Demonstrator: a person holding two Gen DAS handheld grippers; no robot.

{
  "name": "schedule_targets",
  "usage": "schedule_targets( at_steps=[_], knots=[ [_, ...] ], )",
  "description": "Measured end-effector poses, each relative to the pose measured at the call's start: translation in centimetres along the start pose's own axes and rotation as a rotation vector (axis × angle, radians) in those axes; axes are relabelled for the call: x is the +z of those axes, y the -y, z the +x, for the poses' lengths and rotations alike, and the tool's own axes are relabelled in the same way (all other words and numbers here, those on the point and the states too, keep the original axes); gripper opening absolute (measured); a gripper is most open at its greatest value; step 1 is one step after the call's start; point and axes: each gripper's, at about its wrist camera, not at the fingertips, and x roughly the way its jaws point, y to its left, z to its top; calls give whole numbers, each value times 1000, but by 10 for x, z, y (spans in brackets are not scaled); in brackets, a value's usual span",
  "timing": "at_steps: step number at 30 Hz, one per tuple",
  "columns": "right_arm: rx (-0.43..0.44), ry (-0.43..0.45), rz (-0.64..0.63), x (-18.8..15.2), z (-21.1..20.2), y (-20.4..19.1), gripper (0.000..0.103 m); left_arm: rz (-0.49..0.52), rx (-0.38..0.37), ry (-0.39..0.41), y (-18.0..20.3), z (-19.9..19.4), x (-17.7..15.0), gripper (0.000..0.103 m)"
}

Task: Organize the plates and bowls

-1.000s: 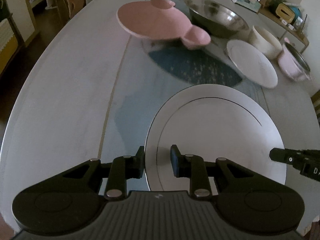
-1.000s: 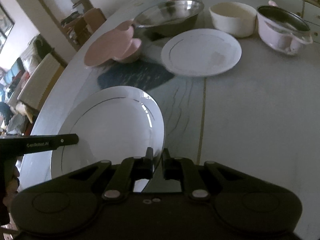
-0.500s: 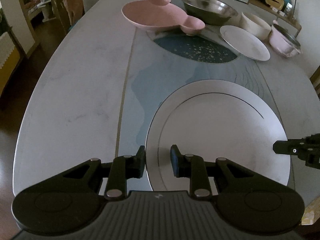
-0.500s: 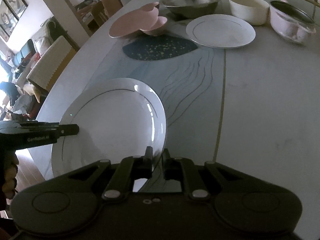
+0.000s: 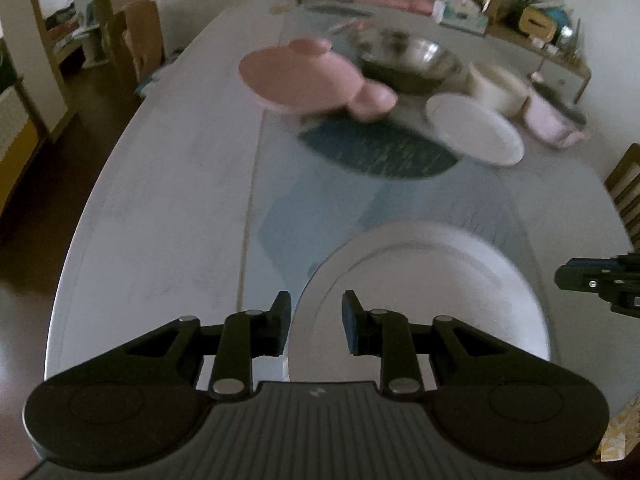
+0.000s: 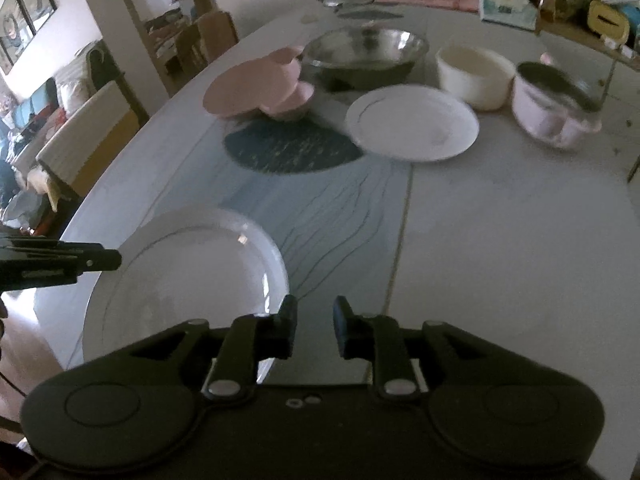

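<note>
- Left gripper fingers apart, just been opening, over the large white plate's rim, not pressing.
- Right gripper apart, just opened, off plate.
- Plate flat at table's near edge.

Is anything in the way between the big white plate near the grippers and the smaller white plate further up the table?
Nothing visible: only bare table lies between the large plate and the small plate.

On the pale grey marbled table, whose middle strip is blue-grey with thin dark lines and a dark teal speckled oval patch, lie two white plates, a pink mouse-eared dish, a silvery steel bowl, a cream bowl and a pale pink pot.
</note>
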Motion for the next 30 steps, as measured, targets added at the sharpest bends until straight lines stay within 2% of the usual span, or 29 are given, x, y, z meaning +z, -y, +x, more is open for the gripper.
schedule_targets(
  at_steps=[2,4,9,13,14,19,23,24,30],
  knots=[
    [-13,14,4,7,-3,6,23,8,-11,27,7,-3,9,46],
    [-27,32,7,14,-5,12,27,17,-18,65,15,-7,18,55],
    [-66,72,17,27,-10,26,33,59,-30,103,41,-4,41,55],
    [-97,100,17,37,-11,35,46,99,-41,123,59,3,57,55],
    [-102,105,18,39,-11,37,51,107,-41,127,64,5,61,57],
    [-124,133,23,54,-7,51,60,133,-53,155,87,18,84,62],
    [-151,142,19,69,2,64,66,142,-69,178,101,31,103,77],
    [-155,144,20,72,5,67,67,140,-68,184,104,34,106,78],
    [-187,165,26,93,23,88,89,144,-54,167,120,64,128,80]
  ],
)
